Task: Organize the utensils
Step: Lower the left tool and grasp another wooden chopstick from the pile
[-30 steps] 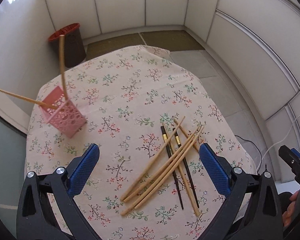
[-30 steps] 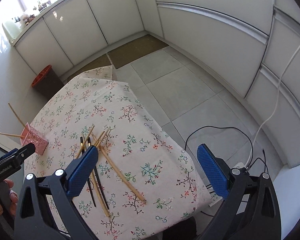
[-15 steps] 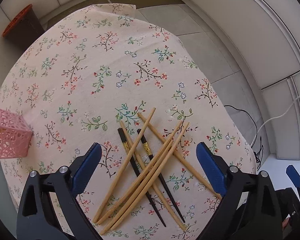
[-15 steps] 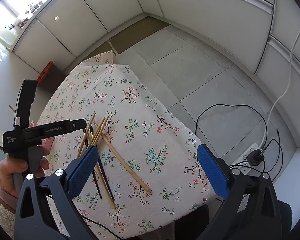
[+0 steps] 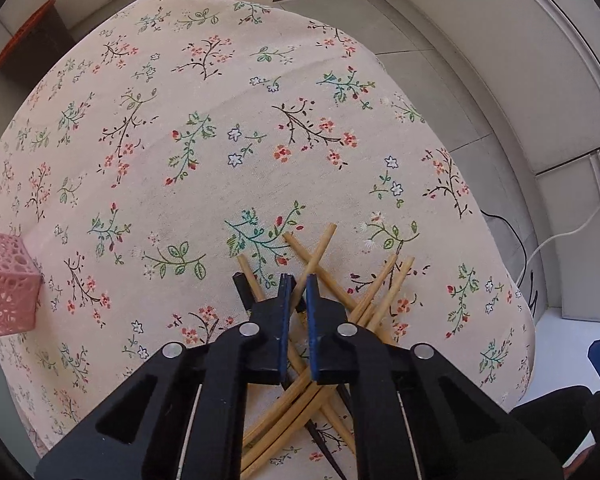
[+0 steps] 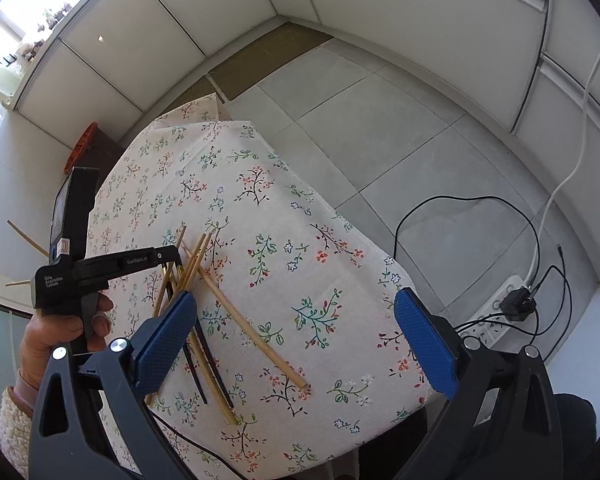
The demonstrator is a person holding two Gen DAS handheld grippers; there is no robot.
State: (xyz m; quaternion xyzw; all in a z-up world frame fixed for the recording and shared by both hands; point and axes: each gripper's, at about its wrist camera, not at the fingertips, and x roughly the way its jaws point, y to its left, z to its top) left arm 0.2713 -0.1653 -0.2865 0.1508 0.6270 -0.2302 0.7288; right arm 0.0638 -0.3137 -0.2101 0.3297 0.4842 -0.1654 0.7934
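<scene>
A round surface (image 5: 204, 128) under a floral cloth fills the frame. At its left edge stands a pink mesh holder (image 5: 4, 280). Most chopsticks (image 5: 380, 292) lie crossed at lower centre, unsorted. The left claw (image 5: 296, 280) is pinched shut on one bamboo chopstick (image 5: 320, 248). The right claw (image 6: 296, 328) gapes wide, empty.

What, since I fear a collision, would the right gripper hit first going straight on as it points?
The right gripper would probably meet bare floral tablecloth, just right of the chopstick pile; depth is unclear.
</scene>
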